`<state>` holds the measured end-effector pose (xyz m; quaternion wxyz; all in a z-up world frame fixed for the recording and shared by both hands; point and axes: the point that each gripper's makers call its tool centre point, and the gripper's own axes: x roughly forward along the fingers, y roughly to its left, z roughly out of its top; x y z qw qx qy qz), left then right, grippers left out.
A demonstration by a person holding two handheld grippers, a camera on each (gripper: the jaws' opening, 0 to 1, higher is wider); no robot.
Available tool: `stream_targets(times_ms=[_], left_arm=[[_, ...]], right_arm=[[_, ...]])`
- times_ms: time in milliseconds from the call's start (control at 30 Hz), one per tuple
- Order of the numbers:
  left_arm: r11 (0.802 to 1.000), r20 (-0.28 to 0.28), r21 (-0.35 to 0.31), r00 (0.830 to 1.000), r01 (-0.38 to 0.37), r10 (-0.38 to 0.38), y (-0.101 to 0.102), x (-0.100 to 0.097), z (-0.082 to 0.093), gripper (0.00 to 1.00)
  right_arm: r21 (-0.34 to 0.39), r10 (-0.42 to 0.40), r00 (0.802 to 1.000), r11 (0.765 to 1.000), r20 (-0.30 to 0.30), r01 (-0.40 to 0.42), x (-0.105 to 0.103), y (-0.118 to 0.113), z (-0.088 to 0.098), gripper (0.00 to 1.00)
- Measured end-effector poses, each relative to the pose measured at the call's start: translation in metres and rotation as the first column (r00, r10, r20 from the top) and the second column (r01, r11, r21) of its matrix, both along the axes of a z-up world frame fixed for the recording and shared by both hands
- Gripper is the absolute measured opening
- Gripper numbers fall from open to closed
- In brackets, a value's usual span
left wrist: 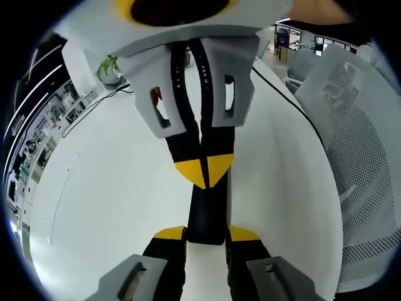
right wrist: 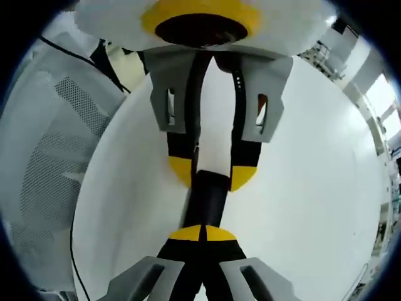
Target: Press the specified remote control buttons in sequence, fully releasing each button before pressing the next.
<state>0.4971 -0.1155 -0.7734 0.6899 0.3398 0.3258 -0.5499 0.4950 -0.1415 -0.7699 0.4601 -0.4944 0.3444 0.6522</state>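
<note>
Left tongs (left wrist: pixel 207 236) clamped on the remote (left wrist: pixel 207 210), right tongs (right wrist: pixel 203 234) facing them, tips pressed together

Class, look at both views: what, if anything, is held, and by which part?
The left gripper holds the remote, which is black, by its two side edges near one end. The right gripper is shut with nothing between its jaws.
</note>
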Motion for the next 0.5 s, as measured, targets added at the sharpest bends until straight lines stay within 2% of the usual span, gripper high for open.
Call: stream_targets(times_ms=[100,167,300,500], left_arm=[[1.0,0.0,0.0,1.0,-0.001,0.001,0.0,-0.0001,0.0001,0.23],[1.0,-0.001,0.002,1.0,-0.001,0.001,-0.0001,-0.0001,0.0001,0.23],[1.0,-0.004,0.005,1.0,-0.003,0.003,-0.0001,0.0005,0.0002,0.23],[1.0,-0.001,0.004,1.0,-0.008,0.008,0.0004,0.0011,0.0005,0.23]], right_arm=[[0.002,-0.028,0.999,1.0,-0.019,0.028,0.0016,-0.0013,0.0004,0.0],[0.004,-0.008,1.0,1.0,0.001,0.008,0.0002,-0.0018,0.0002,0.0],[0.027,-0.044,0.999,0.999,-0.019,0.045,0.002,-0.002,0.0016,0.0],[0.014,-0.033,0.999,0.999,-0.01,0.033,0.0006,-0.0011,0.0009,0.0]])
